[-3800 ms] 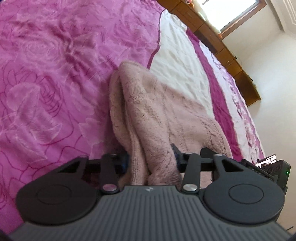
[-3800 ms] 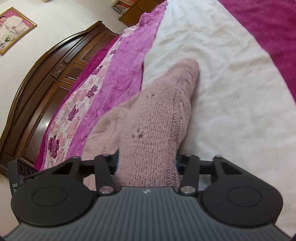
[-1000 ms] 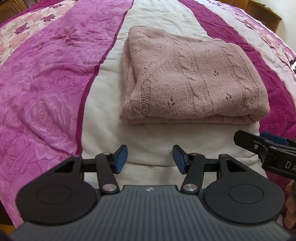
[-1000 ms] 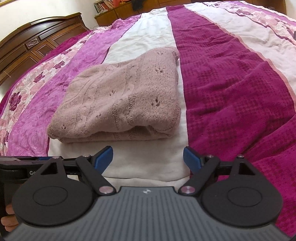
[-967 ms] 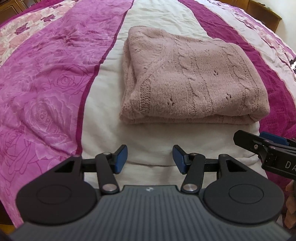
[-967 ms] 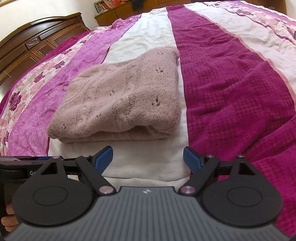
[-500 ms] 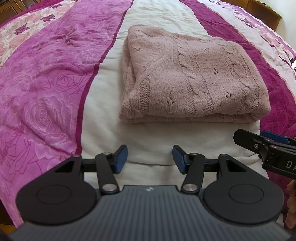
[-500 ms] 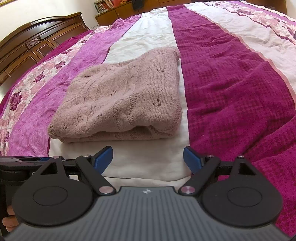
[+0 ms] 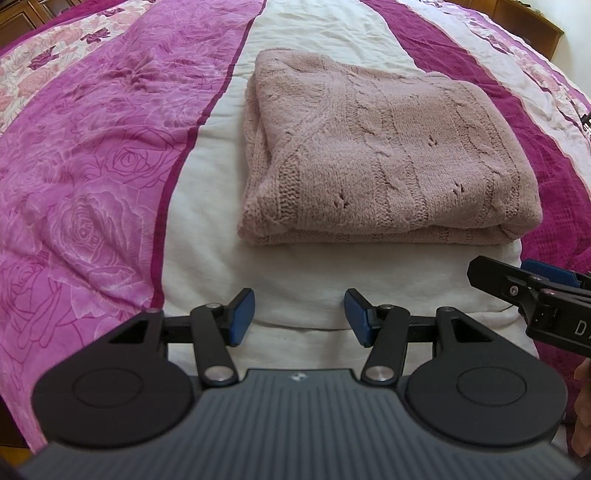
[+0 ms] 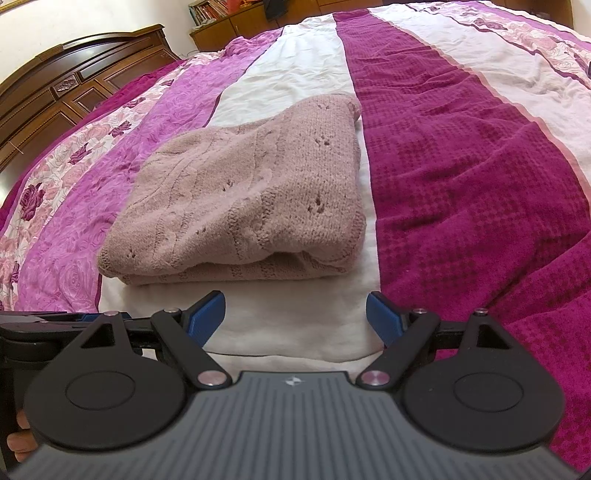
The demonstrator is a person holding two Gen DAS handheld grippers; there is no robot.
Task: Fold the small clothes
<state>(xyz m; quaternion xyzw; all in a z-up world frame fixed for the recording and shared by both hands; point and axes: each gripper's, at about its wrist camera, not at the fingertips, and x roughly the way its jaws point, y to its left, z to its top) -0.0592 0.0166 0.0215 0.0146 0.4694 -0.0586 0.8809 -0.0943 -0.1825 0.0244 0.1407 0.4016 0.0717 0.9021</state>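
Pink knitted sweater (image 9: 384, 162) lies folded into a neat rectangular stack on the cream centre stripe of the bedspread (image 9: 207, 229), its right edge just reaching the dark magenta stripe. Cable pattern and small eyelet holes show on the top layer; folded edges face the near side, layers stacked flat. Left hand-held gripper (image 9: 298, 316) sits near the foot of the bed, blue-padded fingers spread apart with nothing between them, pointing at the sweater's near edge but well short of it. Right hand-held gripper (image 10: 295, 318) sits alongside, fingers spread wider, also holding nothing, clear of the fabric. From the left camera the right tool's black body pokes in at the right edge; from the right camera the left tool shows at the left edge, with a bit of a person's fingers (image 10: 20, 435) beneath it. Bedspread left of the sweater carries light pink rose print. Dark wooden headboard (image 10: 62, 88) at far left, wooden cabinets (image 10: 236, 18) along the far wall.
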